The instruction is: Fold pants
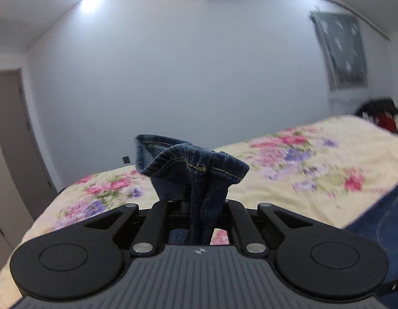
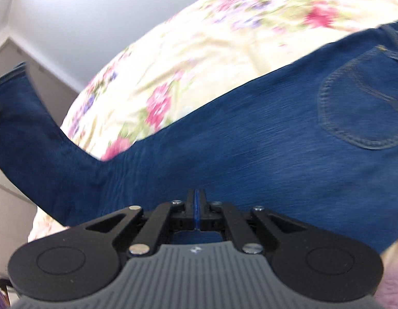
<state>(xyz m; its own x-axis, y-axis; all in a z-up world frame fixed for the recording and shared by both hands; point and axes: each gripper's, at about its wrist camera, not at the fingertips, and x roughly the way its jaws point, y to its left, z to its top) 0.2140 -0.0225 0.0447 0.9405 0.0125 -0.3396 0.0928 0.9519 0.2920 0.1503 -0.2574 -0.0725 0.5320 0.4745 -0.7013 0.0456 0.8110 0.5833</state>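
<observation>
The dark blue jeans lie across a floral bedspread, a back pocket showing at the right. My right gripper is shut on the near edge of the jeans, denim pinched between its jaws. A leg of the jeans rises up at the far left. My left gripper is shut on a bunched hem end of the jeans and holds it above the bed. More denim shows at the right edge.
A white wall stands behind the bed, with a grey door at the left. A dark hanging cloth and a black and red object are at the far right.
</observation>
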